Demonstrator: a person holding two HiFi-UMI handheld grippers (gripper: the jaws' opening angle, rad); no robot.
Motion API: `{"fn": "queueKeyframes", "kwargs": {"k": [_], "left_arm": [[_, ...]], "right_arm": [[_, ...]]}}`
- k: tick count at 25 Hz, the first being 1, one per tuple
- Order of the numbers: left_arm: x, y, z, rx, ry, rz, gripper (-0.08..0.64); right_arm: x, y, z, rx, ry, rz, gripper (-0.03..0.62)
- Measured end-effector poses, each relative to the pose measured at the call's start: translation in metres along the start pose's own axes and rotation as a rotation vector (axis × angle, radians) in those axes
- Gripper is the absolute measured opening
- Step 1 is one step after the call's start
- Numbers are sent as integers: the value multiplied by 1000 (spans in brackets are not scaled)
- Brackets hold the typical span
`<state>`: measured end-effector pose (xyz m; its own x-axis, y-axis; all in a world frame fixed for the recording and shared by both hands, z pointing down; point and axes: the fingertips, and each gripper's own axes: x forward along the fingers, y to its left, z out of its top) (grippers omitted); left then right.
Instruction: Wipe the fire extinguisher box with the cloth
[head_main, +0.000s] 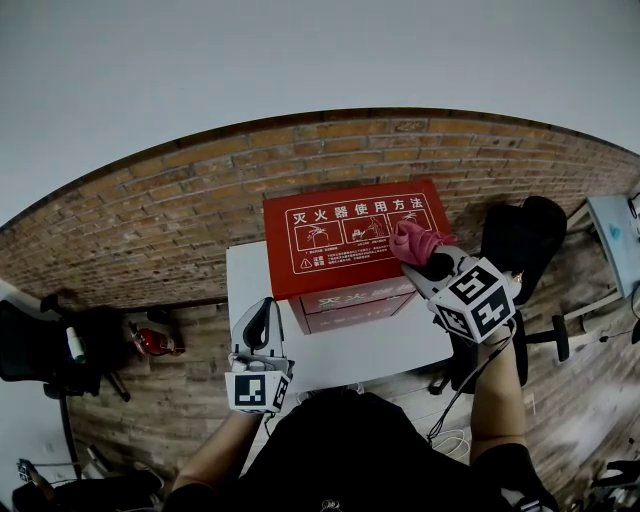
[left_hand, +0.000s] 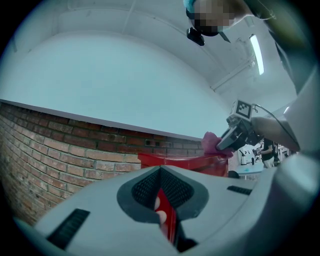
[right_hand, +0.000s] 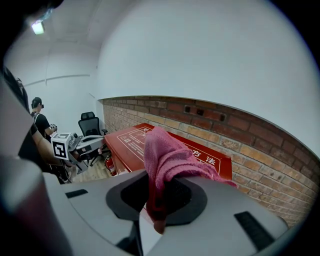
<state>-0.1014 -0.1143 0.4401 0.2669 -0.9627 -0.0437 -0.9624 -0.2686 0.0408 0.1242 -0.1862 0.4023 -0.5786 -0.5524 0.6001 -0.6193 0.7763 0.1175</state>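
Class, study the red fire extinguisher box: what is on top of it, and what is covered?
White instruction print runs across the lid of the fire extinguisher box. The pink cloth, clamped in the right gripper, is over the lid's right corner and hides the surface beneath it.

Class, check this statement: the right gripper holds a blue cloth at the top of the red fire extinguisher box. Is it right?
No: the cloth is pink, not blue, as the right gripper view shows. The right gripper does hold it at the top of the red fire extinguisher box.
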Motion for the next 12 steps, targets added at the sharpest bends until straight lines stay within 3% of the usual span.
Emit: {"fn": "queueKeyframes", "kwargs": {"k": [12], "left_arm": [[1, 0, 2, -2, -23, -4, 34]], "right_arm": [[9, 16, 9, -7, -16, 30, 74]]}}
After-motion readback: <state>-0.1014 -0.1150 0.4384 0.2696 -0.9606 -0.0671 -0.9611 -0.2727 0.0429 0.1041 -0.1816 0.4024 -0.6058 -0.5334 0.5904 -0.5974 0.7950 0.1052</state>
